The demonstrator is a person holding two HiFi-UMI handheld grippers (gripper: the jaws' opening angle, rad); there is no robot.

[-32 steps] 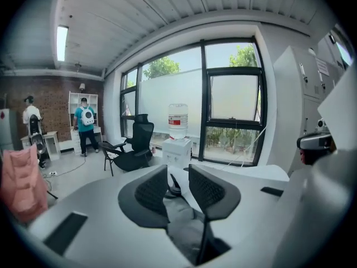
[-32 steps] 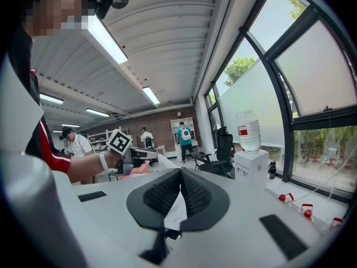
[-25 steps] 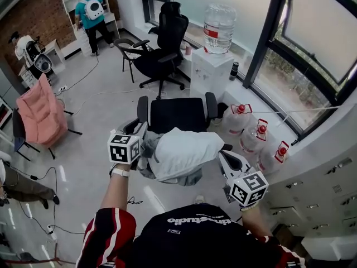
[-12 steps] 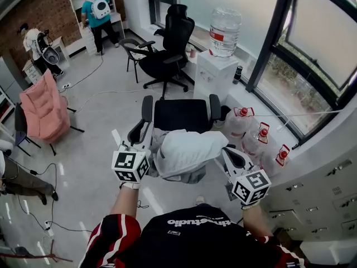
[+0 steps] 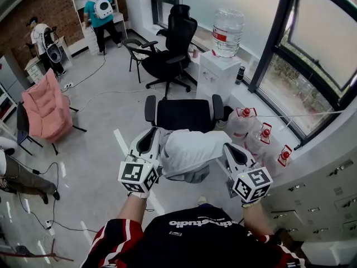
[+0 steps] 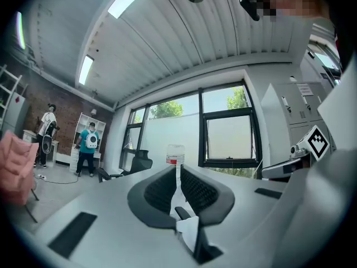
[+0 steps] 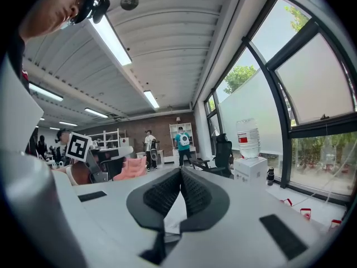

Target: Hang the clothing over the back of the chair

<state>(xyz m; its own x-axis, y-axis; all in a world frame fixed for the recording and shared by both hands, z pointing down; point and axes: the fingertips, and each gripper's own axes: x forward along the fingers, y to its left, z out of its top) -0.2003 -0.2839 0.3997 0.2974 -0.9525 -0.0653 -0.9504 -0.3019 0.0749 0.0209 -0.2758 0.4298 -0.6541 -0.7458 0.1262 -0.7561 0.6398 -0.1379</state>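
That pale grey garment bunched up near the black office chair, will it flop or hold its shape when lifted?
Probably floppy: the pale grey garment shows soft folds and its lower edge droops. Likely light for its size, judging by how loosely it bunches.

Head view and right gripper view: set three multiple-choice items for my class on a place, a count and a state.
1. The clothing lies: A at the near black chair; B on the pink chair; C on the floor.
2. Red-capped jugs by the window: A two; B three; C five.
3. The right gripper has its jaws: A wide apart; B shut on a bottle; C shut on the clothing.
1A, it drapes over that chair's near side. 2B, three stand in a row. 3C, white cloth sits between its closed pads.
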